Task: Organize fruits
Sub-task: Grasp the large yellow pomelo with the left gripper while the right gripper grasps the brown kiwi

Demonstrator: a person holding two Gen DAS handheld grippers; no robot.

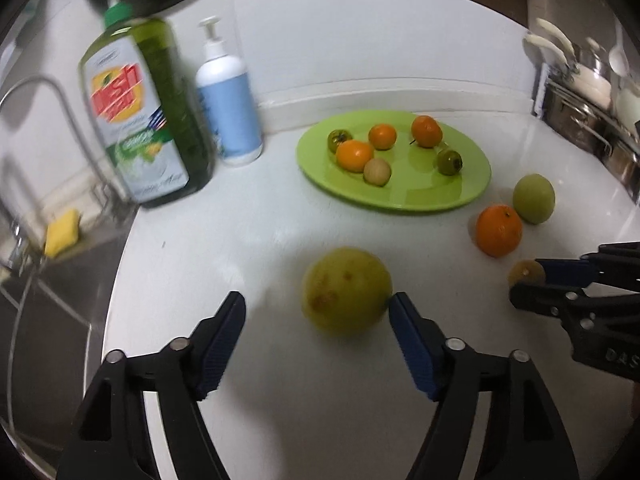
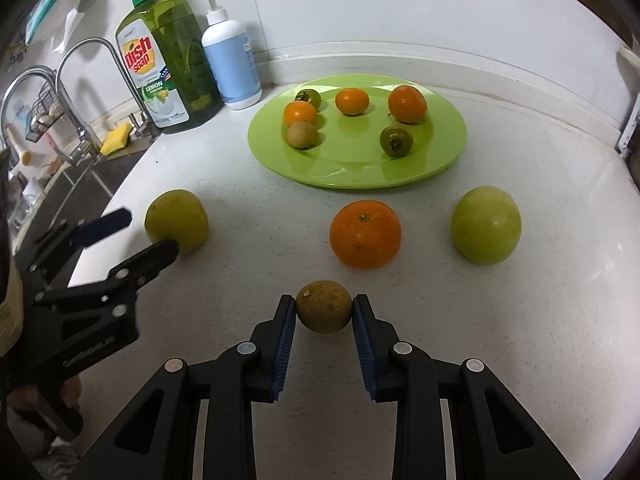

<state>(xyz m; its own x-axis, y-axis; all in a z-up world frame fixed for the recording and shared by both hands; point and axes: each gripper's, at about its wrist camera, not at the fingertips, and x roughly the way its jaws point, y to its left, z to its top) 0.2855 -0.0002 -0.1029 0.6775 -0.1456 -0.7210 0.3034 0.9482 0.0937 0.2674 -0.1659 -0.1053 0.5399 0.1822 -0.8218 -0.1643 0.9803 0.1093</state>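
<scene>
A yellow-green fruit lies on the white counter between the fingers of my left gripper. That gripper is open: its right pad is at the fruit's side and its left pad stands clear. My right gripper is shut on a small brown fruit low over the counter. Just beyond it sit an orange and a pale green fruit. The green plate behind holds several small orange, green and brown fruits.
A green dish soap bottle and a white-and-blue pump bottle stand at the back left by the wall. Left of the counter's curved edge are a sink, a tap and a yellow sponge. Metal pots stand at the right.
</scene>
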